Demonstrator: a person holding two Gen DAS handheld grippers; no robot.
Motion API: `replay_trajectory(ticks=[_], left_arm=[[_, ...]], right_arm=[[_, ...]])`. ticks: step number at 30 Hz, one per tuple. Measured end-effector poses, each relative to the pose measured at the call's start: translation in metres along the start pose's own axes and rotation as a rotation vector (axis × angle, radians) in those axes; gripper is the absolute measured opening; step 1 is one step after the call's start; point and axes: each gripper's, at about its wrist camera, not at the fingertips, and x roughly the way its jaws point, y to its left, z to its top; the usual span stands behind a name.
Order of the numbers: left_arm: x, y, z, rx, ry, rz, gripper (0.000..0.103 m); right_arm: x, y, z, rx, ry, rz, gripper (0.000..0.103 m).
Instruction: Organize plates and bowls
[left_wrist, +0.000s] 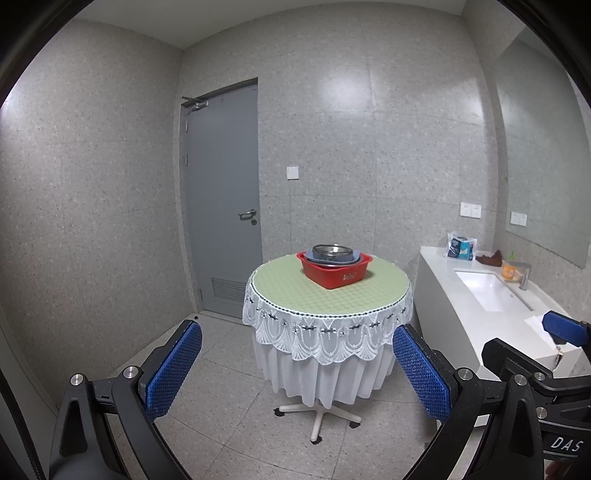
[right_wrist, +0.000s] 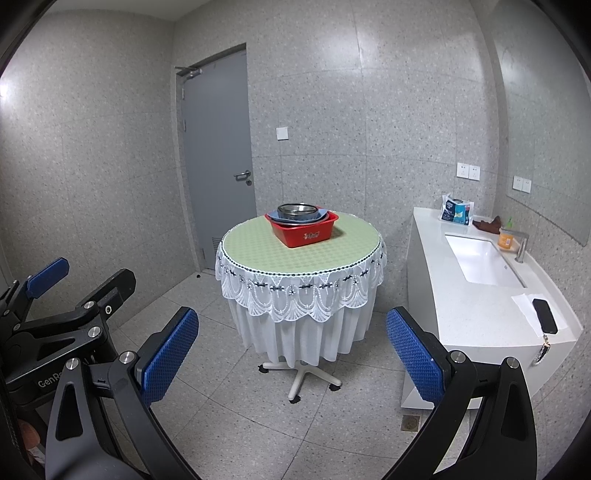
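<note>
both grippers, left and right, hang released and empty, well short of the table; bowls sit nested in the red tub, probably for carrying.

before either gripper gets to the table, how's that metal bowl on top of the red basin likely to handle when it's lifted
The metal bowl looks like thin steel, so probably rigid and light. Its shiny wall may slip against the pads. It sits on a blue plate in the red basin, so lifting straight up seems safest.
</note>
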Motion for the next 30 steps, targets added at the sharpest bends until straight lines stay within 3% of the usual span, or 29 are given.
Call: replay_trajectory(ticks=[30], left_arm=[[0.0050, -0.0074, 0.0051, 0.015, 0.000, 0.021, 0.102]], right_arm=[[0.0032, -0.0023, 0.0001, 0.001, 0.007, 0.004, 0.103]])
